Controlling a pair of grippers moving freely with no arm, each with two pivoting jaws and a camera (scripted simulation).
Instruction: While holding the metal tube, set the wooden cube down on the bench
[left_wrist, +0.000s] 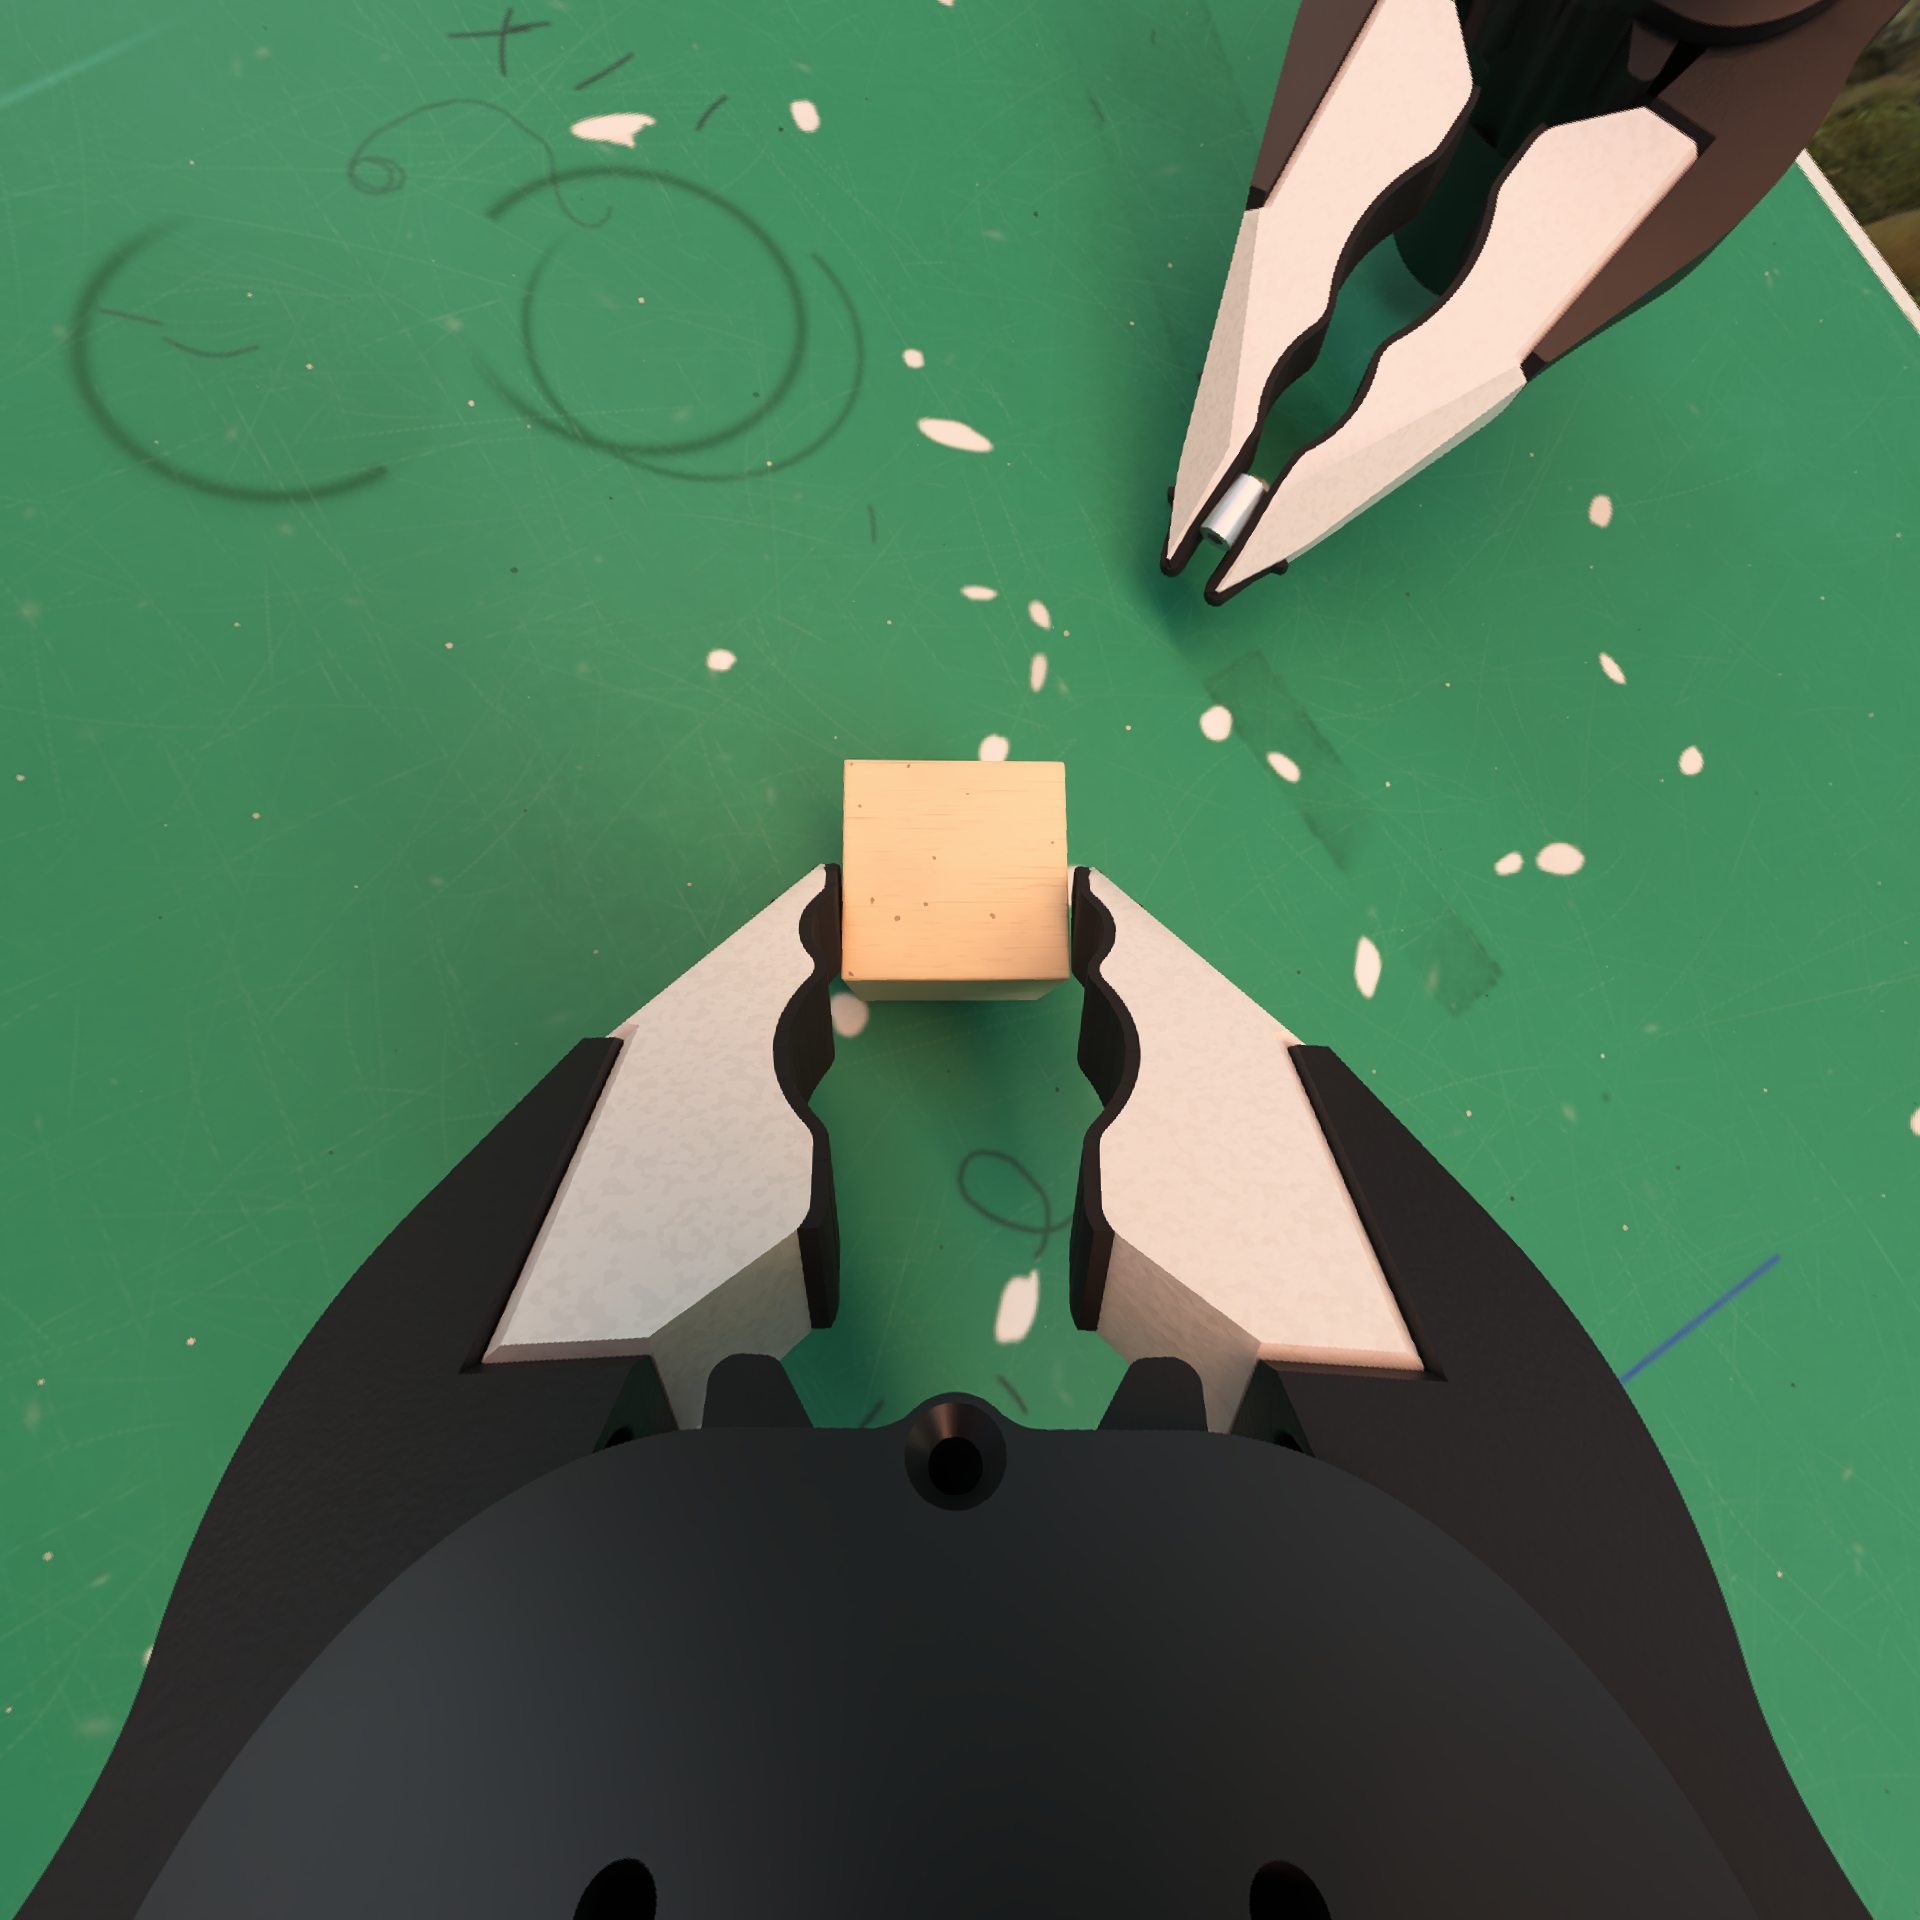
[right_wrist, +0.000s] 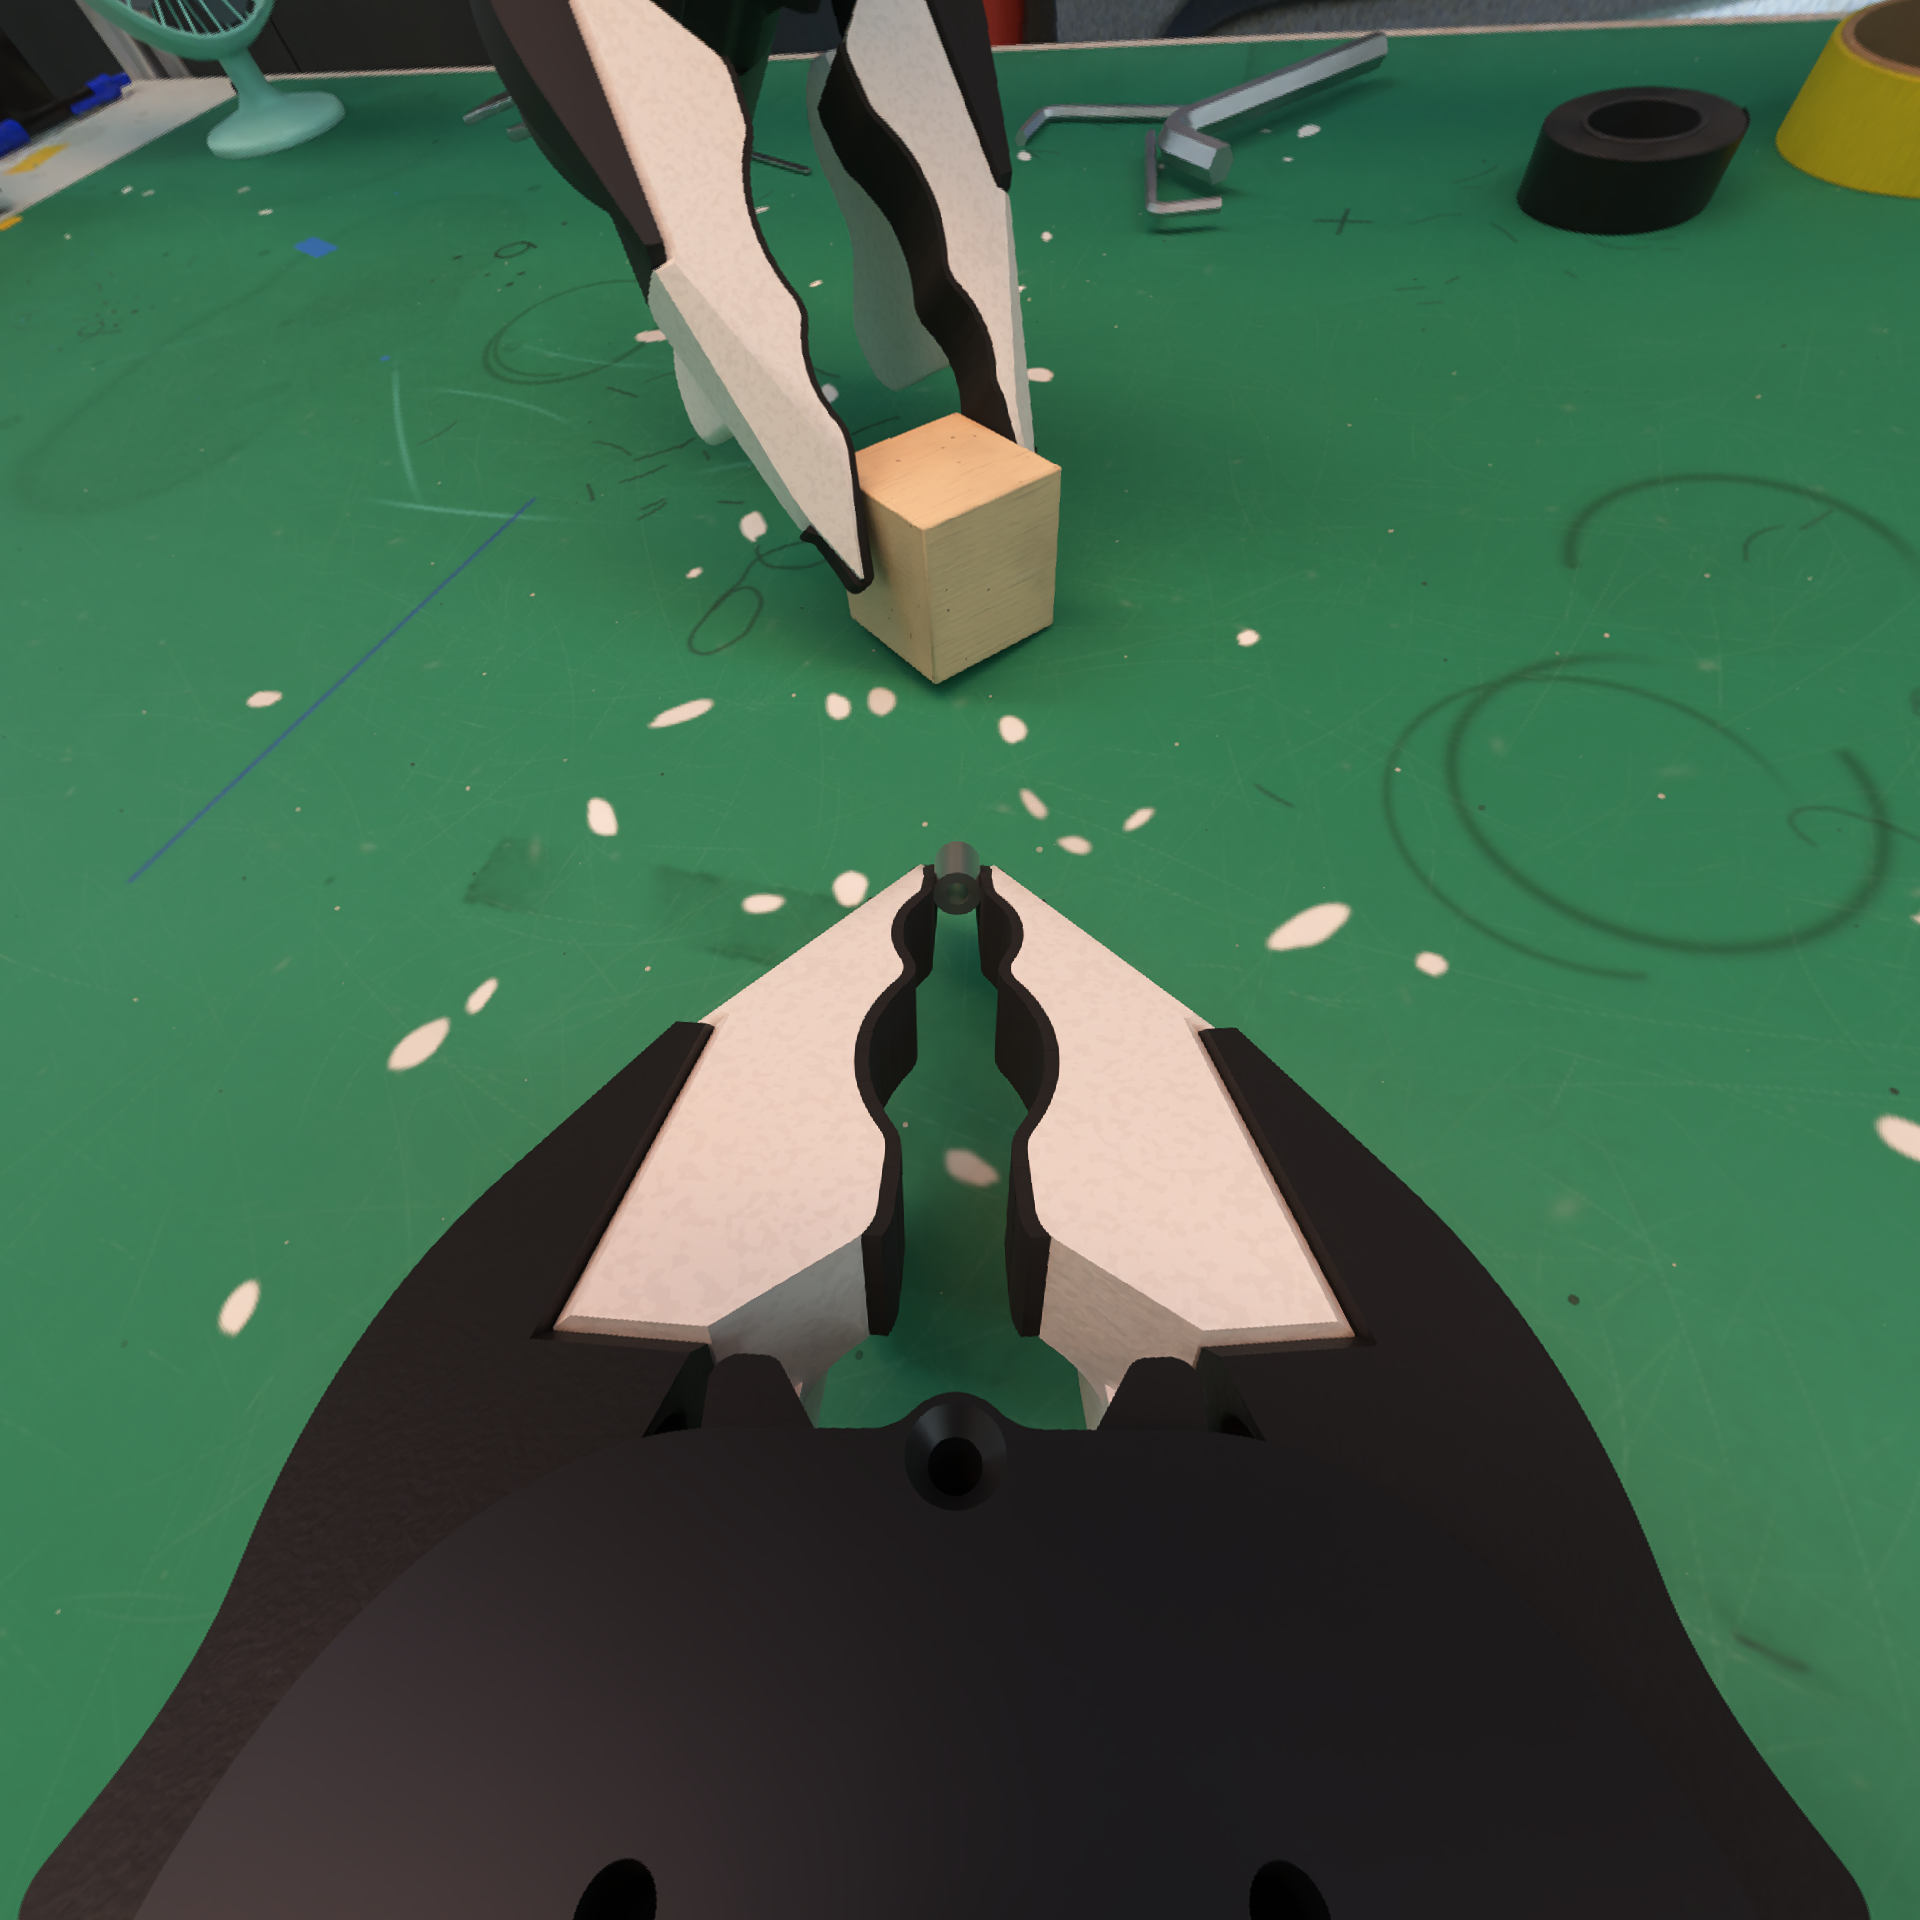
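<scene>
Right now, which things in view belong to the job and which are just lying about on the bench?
Part of the job:
- wooden cube, between the left gripper fingers
- metal tube, pinched by the right gripper
- green bench

Lying about:
- hex keys
- black tape roll
- yellow tape roll
- small fan

Both tongs (left_wrist: 954, 914) (right_wrist: 956, 883) have matte black bodies, speckled white fingers and wavy black inner pads.

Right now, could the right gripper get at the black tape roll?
Probably not yet: the right gripper is shut on the metal tube, so its fingers are full. The bench path to the black tape roll looks clear.
</scene>
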